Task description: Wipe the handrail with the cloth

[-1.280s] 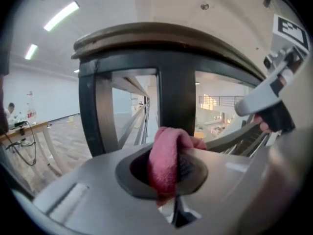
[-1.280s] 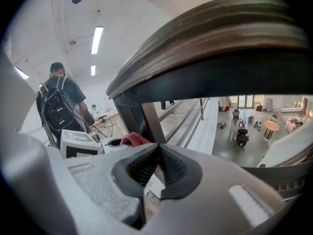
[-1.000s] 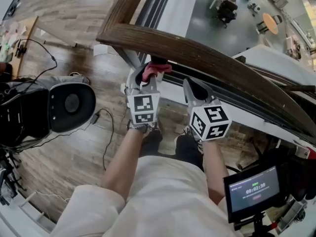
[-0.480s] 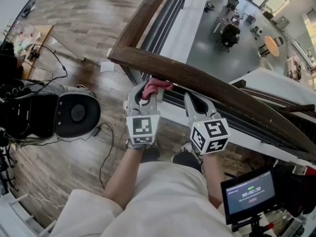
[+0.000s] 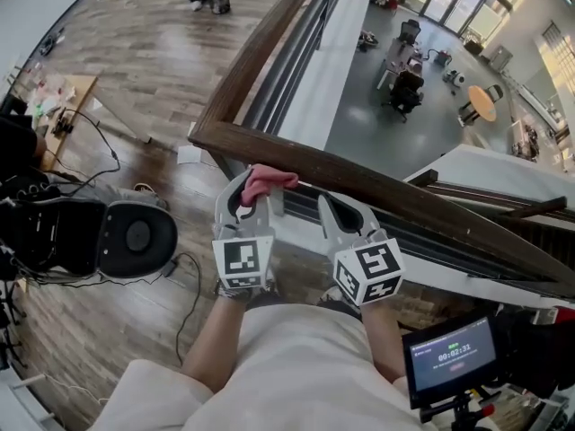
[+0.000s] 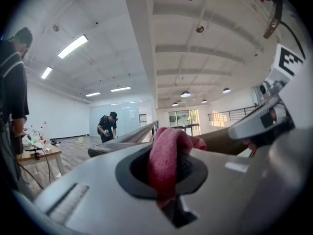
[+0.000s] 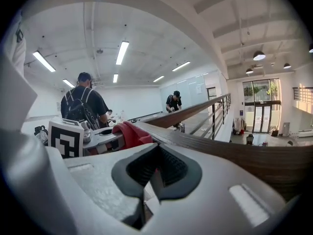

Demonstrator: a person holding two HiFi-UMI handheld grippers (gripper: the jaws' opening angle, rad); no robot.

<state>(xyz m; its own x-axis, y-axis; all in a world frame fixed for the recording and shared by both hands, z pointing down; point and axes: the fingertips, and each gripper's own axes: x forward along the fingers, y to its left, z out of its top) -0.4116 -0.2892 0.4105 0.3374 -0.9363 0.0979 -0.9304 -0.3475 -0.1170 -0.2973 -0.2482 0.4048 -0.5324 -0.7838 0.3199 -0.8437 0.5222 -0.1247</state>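
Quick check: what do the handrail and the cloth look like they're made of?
Handrail: dark brown wood by its streaky grain, with a faint sheen, probably varnished. Cloth: soft pink-red fabric, matte and fuzzy, bunched in folds; possibly microfibre or terry, the weave doesn't show.

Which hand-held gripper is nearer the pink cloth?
Left. The left hand-held gripper is shut on the cloth at the handrail; the right hand-held gripper sits to the cloth's right, apart from it, jaws together and empty.
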